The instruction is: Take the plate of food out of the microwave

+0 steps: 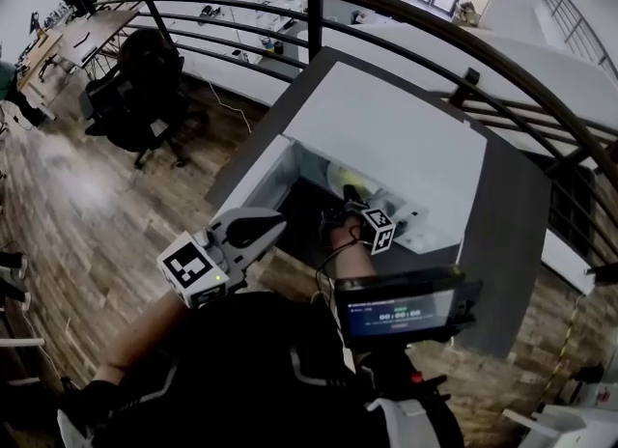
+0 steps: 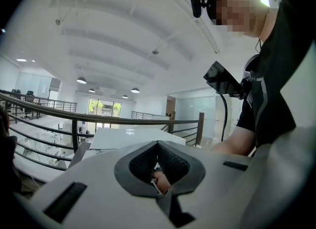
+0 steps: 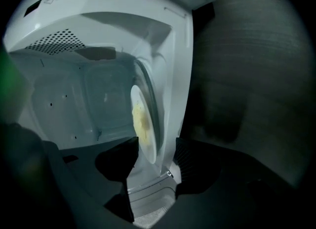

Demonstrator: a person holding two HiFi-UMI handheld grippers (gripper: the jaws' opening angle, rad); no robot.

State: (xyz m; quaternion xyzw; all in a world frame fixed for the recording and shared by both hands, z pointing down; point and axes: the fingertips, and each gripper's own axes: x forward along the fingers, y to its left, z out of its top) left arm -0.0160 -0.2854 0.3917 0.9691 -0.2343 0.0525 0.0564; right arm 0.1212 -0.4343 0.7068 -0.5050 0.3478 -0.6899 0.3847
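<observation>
right gripper [image 3: 155,146] jaws straddle plate [image 3: 142,120] in microwave [image 3: 113,6].

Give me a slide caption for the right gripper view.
Open right claw straddling the rim of a round white plate of yellow food inside the white microwave.

Microwave [image 1: 386,137] cavity open at front — right gripper [image 3: 155,150] occupies the mouth, jaws apart, plate [image 3: 143,124] rim between them; cavity walls close alongside.
</observation>
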